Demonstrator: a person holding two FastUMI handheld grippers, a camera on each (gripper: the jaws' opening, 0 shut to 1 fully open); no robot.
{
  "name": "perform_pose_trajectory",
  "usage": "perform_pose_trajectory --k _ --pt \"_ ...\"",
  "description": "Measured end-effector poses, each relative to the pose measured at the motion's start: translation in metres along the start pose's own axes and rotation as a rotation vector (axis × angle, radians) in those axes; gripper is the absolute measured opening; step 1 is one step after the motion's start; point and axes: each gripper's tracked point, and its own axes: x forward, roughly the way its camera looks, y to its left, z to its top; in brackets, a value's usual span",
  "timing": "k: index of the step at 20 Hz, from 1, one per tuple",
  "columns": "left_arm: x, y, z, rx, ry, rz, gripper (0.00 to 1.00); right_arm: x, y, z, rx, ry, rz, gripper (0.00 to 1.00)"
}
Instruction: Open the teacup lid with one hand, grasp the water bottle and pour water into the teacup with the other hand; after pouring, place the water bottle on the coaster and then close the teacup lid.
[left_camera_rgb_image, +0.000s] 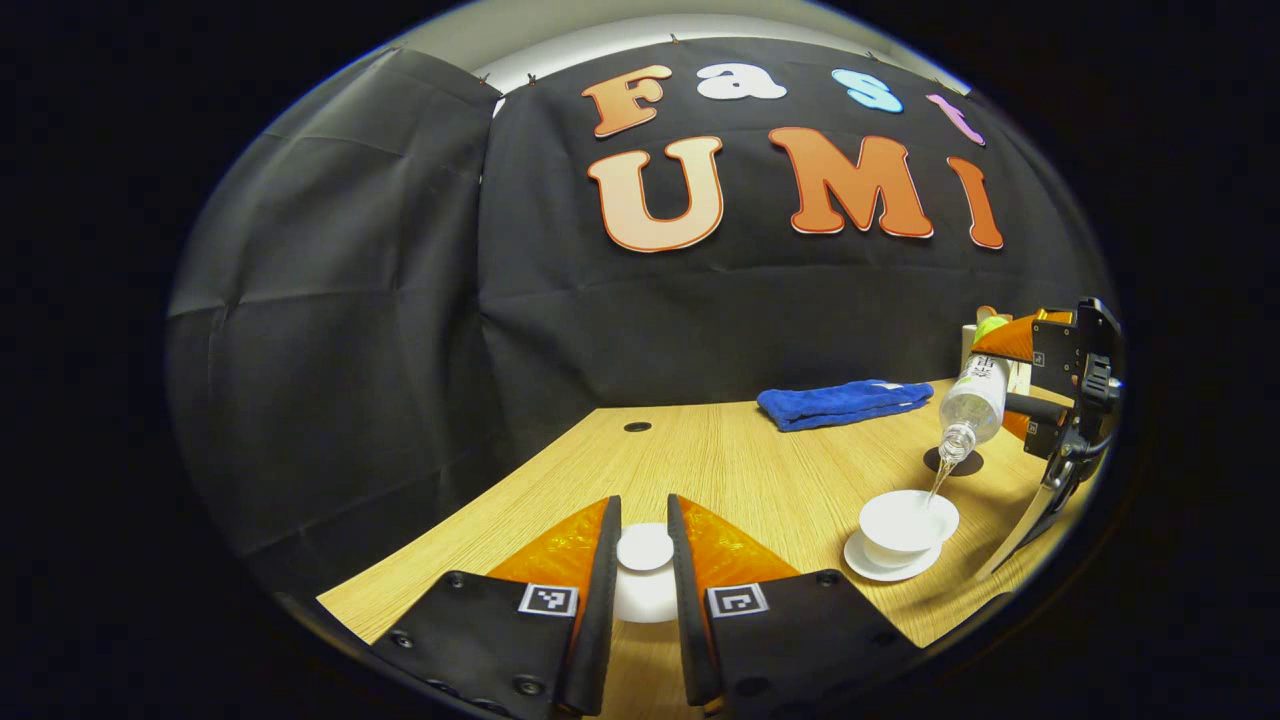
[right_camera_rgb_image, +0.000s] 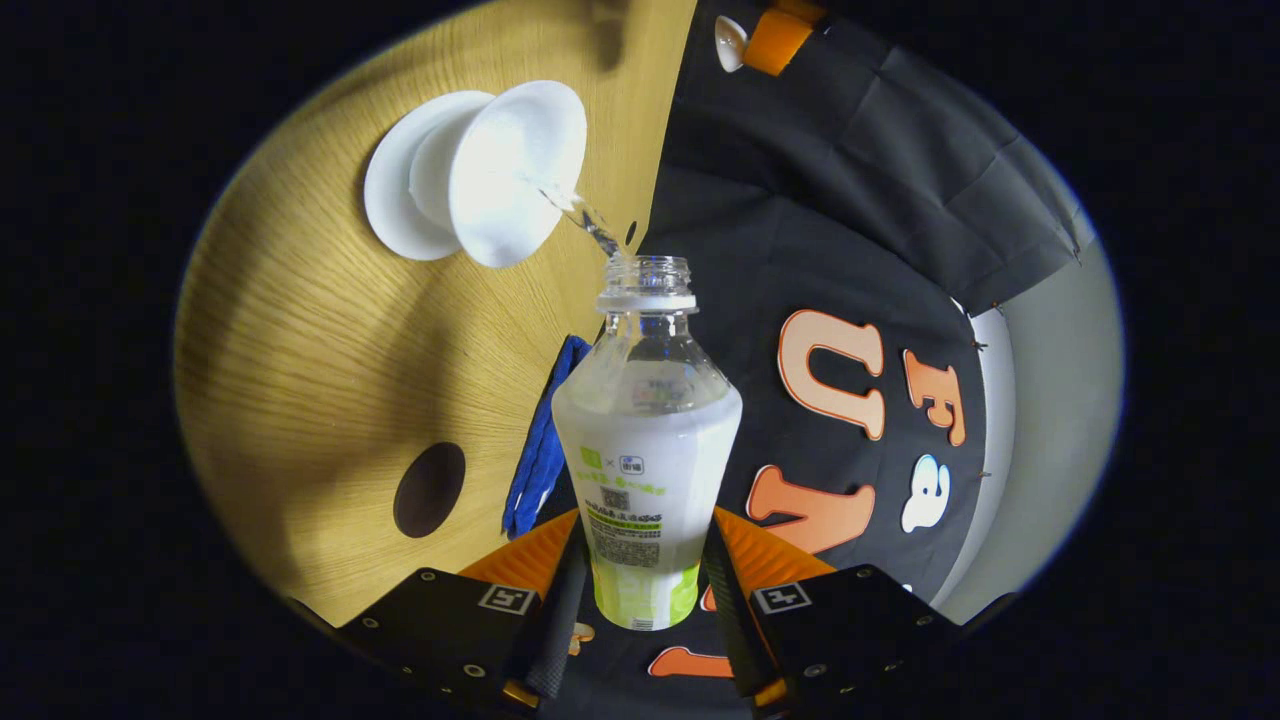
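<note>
In the left gripper view, the left gripper sits low at the near edge of the wooden table, its two fingers clamped on the white teacup lid, which stands between them with its knob up. Further right on the table lies a folded blue towel near the back wall. Right of that, the white teacup stands open on its saucer, well apart from the lid. Above it the water bottle is tilted mouth-down, and a thin stream of water falls into the cup. The round dark coaster lies just behind the cup, under the bottle's neck. The right gripper holds the bottle at the far right edge. In the right gripper view, the teacup is at upper left, the coaster lower left, the towel beside it, and the bottle stands in the middle, its lower body pressed between the right gripper fingers.
</note>
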Motion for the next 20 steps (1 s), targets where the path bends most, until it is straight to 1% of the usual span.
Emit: perform_pose_trajectory --k 3,6,8,9,14,17,20 --pt "-0.001 0.002 0.000 0.004 -0.005 -0.001 0.33 -0.001 -0.007 0.003 -0.049 -0.011 -0.025 0.64" --pt "-0.002 -0.001 0.003 0.000 -0.005 -0.009 0.33 -0.006 -0.021 -0.003 -0.087 -0.022 -0.061 0.64" --pt "-0.001 -0.001 0.003 0.005 -0.006 -0.010 0.33 -0.001 -0.024 -0.001 -0.112 -0.027 -0.084 0.64" --pt "-0.002 -0.002 0.003 0.007 -0.007 -0.010 0.32 -0.002 -0.027 -0.001 -0.125 -0.030 -0.097 0.64" --pt "-0.003 -0.004 0.008 0.003 -0.015 -0.024 0.33 -0.006 -0.042 0.006 -0.187 -0.046 -0.163 0.64" --pt "-0.003 -0.002 0.007 -0.008 -0.018 -0.023 0.33 0.002 -0.068 0.001 -0.230 -0.064 -0.207 0.64" --pt "-0.003 -0.001 0.006 -0.013 -0.016 -0.023 0.33 0.005 -0.078 0.004 -0.257 -0.068 -0.237 0.64"
